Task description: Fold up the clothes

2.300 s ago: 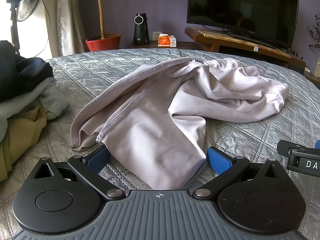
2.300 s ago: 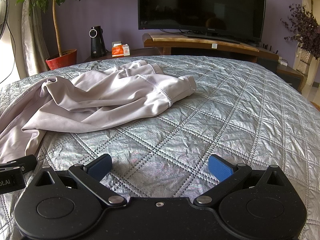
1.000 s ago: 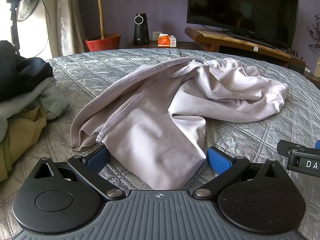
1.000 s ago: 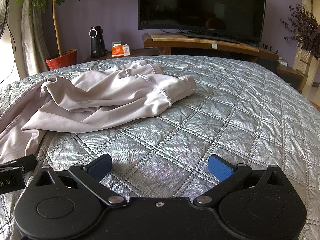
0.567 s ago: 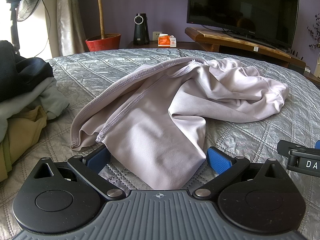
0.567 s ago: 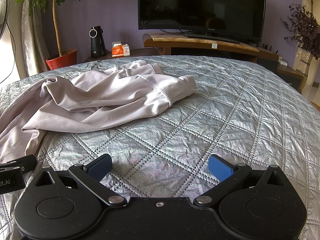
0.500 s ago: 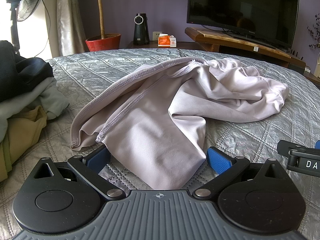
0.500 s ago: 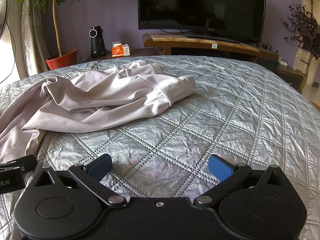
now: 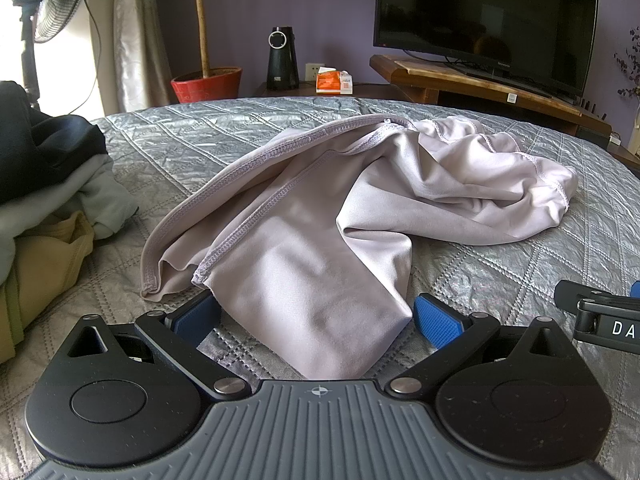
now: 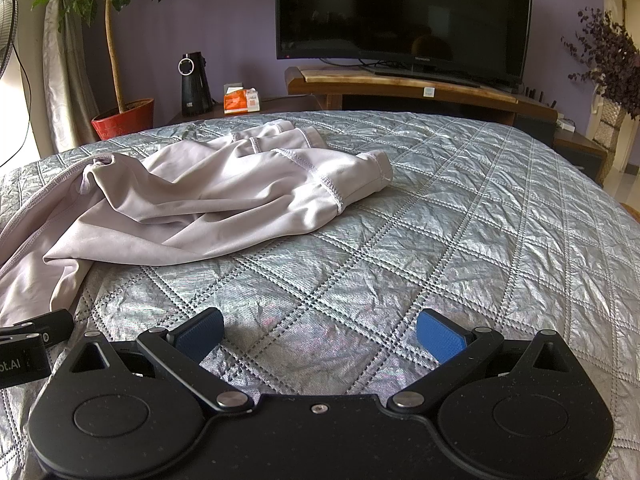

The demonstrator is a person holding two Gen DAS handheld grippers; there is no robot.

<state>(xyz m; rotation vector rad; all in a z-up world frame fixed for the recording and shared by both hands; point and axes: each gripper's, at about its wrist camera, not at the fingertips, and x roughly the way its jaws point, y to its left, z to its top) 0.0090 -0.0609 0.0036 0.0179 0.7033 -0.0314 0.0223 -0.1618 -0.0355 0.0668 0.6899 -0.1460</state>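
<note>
Folding not begun: pale lilac stretch garment (image 9: 320,216) lies crumpled on your grey quilted bedspread (image 10: 460,216). Left gripper (image 9: 316,318) spread wide astride its near end, gripping nothing; right gripper (image 10: 320,332) wide, empty.

Television (image 10: 404,12), potted plant (image 10: 124,120), fan (image 9: 56,0)

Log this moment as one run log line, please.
phase: pre-grasp | left gripper: open, straddling near end of lilac garment | right gripper: open over bare quilt | garment crumpled, unfolded
</note>
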